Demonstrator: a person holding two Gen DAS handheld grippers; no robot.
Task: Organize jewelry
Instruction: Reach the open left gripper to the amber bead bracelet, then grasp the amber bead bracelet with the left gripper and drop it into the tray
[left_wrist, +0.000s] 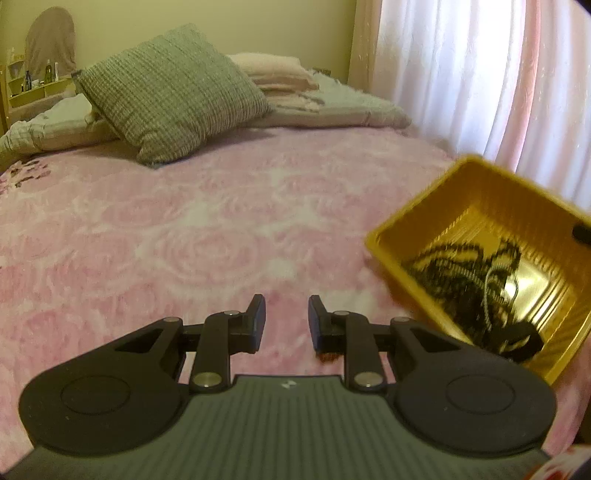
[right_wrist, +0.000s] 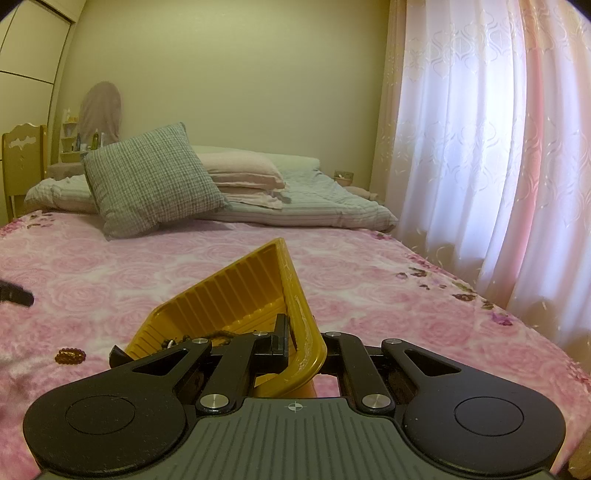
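A tangle of dark beaded jewelry (left_wrist: 469, 280) is held inside a ribbed yellow plastic tray (left_wrist: 436, 206), which is tilted above the pink rose-patterned bed cover (left_wrist: 184, 229). The tray's rim is clamped between the fingers of the right tool (right_wrist: 295, 341). A small brown sequinned oval piece (right_wrist: 70, 356) lies apart on the cover, left of the tray. The left tool (left_wrist: 287, 321) is seen with fingers spread, gripping nothing, just left of the tray. A grey checked cushion (left_wrist: 170, 92) leans farther back.
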